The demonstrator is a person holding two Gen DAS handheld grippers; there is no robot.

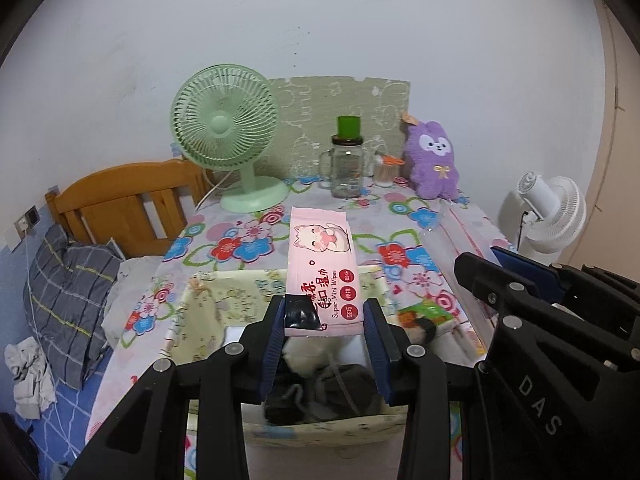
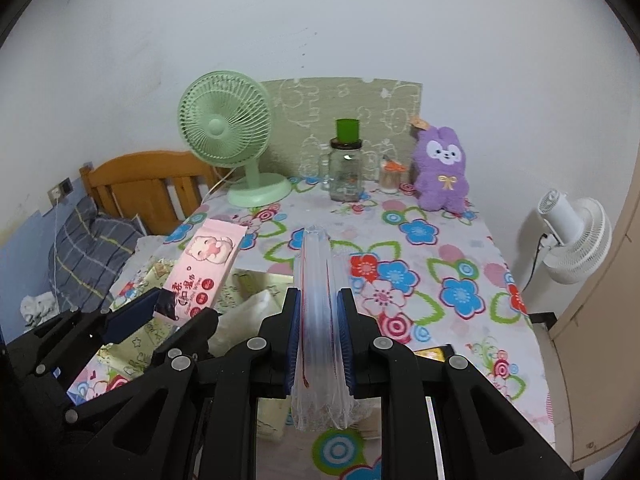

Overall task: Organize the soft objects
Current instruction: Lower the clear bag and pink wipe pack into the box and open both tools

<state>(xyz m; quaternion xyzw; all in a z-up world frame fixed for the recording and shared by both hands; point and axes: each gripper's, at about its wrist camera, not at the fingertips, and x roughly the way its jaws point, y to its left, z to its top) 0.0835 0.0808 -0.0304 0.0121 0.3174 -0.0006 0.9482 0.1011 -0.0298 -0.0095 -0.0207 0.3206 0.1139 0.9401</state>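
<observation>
Left wrist view first: the table under its flower-print cloth (image 1: pixel 248 240) fills the middle of the frame, running up to the white wall. Lower centre, a pale yellow fabric storage bin (image 1: pixel 208 312) sits open on it, dark and white soft items piled inside. Upper left of centre stands the mint-green desk fan (image 1: pixel 224 128), and at right of centre, against the wall, the purple plush bunny (image 1: pixel 434 160) sits upright beside the clear glass jar with a green cap (image 1: pixel 347 160).

Now the grip: the left gripper (image 1: pixel 324 320) has its blue pads pressed on the near end of a pink flat pack of wet wipes (image 1: pixel 320 264), which juts forward over the bin's far rim. Jaws partly closed, clamped on that pack.

Over to the right wrist view, centre frame: the right gripper (image 2: pixel 319 320) is squeezed as tight as it goes on a clear plastic zip bag with a red seal line (image 2: pixel 316 280), held edge-on and sticking forward over the cloth. At left of this frame, the wipes pack is again visible above the bin.
</observation>
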